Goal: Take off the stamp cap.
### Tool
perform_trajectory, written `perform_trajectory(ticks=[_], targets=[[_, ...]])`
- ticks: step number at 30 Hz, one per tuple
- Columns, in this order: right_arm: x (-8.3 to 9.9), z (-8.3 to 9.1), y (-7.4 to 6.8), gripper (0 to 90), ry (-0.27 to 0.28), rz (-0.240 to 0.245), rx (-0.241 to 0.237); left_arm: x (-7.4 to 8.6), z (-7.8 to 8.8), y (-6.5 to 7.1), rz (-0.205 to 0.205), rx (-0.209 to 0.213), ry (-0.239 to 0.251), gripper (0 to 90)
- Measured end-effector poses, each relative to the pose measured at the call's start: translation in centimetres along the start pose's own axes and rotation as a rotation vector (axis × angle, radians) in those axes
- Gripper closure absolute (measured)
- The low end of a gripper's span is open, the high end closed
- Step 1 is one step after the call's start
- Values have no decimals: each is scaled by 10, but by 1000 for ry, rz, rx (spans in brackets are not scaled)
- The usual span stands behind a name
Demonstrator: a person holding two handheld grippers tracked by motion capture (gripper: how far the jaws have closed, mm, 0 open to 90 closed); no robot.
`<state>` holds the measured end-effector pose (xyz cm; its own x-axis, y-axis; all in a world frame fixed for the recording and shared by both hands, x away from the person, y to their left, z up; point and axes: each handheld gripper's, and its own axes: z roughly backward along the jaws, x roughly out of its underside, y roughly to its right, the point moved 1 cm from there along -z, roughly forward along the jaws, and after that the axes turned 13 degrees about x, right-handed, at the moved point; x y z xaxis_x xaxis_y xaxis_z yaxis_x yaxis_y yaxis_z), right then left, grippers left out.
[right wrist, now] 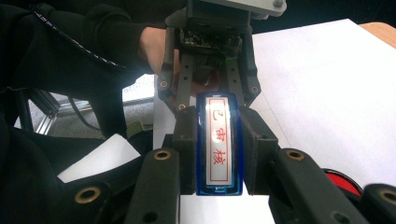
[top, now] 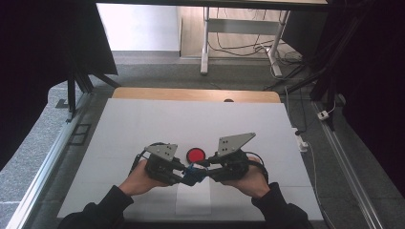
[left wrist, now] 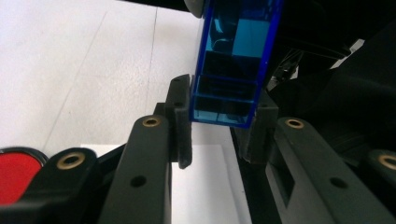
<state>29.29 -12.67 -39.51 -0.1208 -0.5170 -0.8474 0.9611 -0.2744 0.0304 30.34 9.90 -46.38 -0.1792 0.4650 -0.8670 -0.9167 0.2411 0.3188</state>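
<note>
Both grippers, left gripper (top: 187, 174) and right gripper (top: 203, 168), clamp the blue stamp (top: 193, 174).

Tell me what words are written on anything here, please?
"已审核", in red inside a red frame, on the white face of the blue stamp.
The red round pad shows no writing.
Nothing else has letters or numbers that can be read.

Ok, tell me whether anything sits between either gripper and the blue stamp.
Nothing visible does. The blue stamp is already clamped between the jaws of the right gripper, and the left gripper pinches its other end.
</note>
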Motion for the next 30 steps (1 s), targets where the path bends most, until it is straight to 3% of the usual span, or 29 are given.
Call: perform_trajectory(ticks=[4, 9, 15, 20, 26, 30], targets=[[-1, 1, -1, 718, 5, 16, 25, -2, 1, -2, 63, 11, 0, 686], [-2, 2, -6, 718, 17, 56, 57, -4, 3, -1, 83, 8, 0, 688], [-4, 3, -5, 718, 10, 43, 31, -4, 2, 5, -18, -16, -28, 689], [0, 1, 2, 718, 20, -36, -50, -5, 2, 9, -81, -25, -46, 690], [1, 1, 3, 718, 11, -29, -55, -4, 1, 8, -73, -25, -48, 689], [-1, 2, -2, 719, 29, 3, -14, -5, 4, 6, -15, -16, -28, 690]])
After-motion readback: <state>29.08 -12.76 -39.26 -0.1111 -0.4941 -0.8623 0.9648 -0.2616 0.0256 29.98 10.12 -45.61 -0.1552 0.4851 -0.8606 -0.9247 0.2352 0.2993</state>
